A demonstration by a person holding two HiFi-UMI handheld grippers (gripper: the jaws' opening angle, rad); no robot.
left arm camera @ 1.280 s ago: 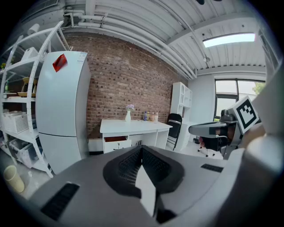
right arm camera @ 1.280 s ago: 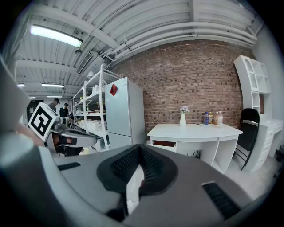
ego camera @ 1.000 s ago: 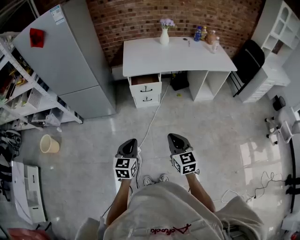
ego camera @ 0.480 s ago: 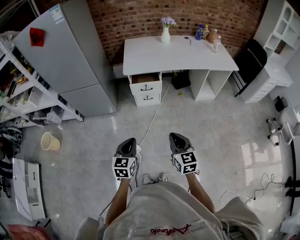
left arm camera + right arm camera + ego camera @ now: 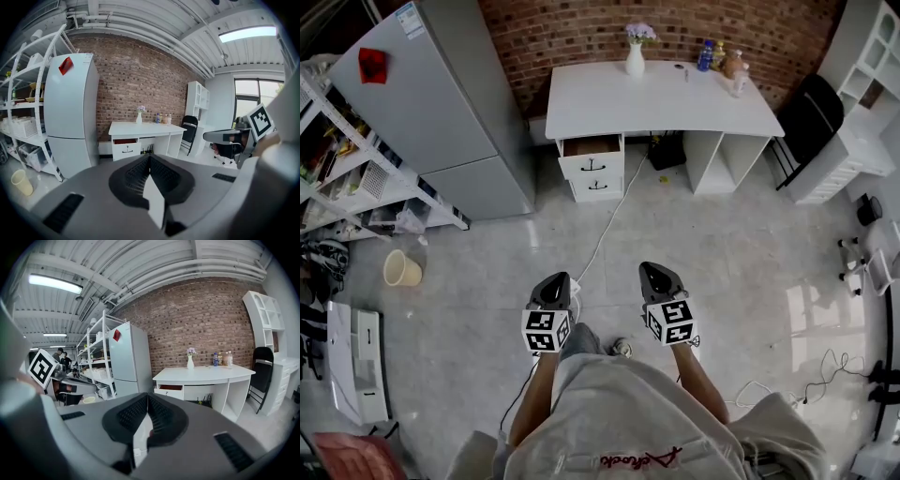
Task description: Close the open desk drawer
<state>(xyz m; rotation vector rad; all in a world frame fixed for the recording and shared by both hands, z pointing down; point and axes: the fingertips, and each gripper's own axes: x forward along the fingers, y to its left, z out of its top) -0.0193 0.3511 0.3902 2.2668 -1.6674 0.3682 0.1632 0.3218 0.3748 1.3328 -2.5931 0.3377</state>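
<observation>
We stand well out on the floor in front of the table [image 5: 661, 98], so the step in hand is the approach. The open drawer [image 5: 592, 148] is the top one of the stack under the table's end nearest the fridge [image 5: 422, 103]. It is pulled partway out so its brown inside shows, while the lower drawer [image 5: 596, 187] beneath it sits flush.

Our left hand-held gripper [image 5: 555, 284] has its jaws together with nothing between them, and so does our right hand-held gripper [image 5: 654, 275]. Both point toward the table, well apart from it.

We judge that closed jaws suit this job, since a push needs no grasp. We should come up square to the drawer front rather than from the side. One set of closed tips should go flat on the white panel near its black handle, about the middle of its width. We then press straight in along the runners so the drawer does not twist or jam, and ease off once its face lines up with the lower drawer.

A white cable [image 5: 605, 230] trails across the floor from under the table toward us, so we should step beside it. A gentle push should also spare the vase [image 5: 636, 61] and bottles [image 5: 719, 58] on the table top a jolt.
</observation>
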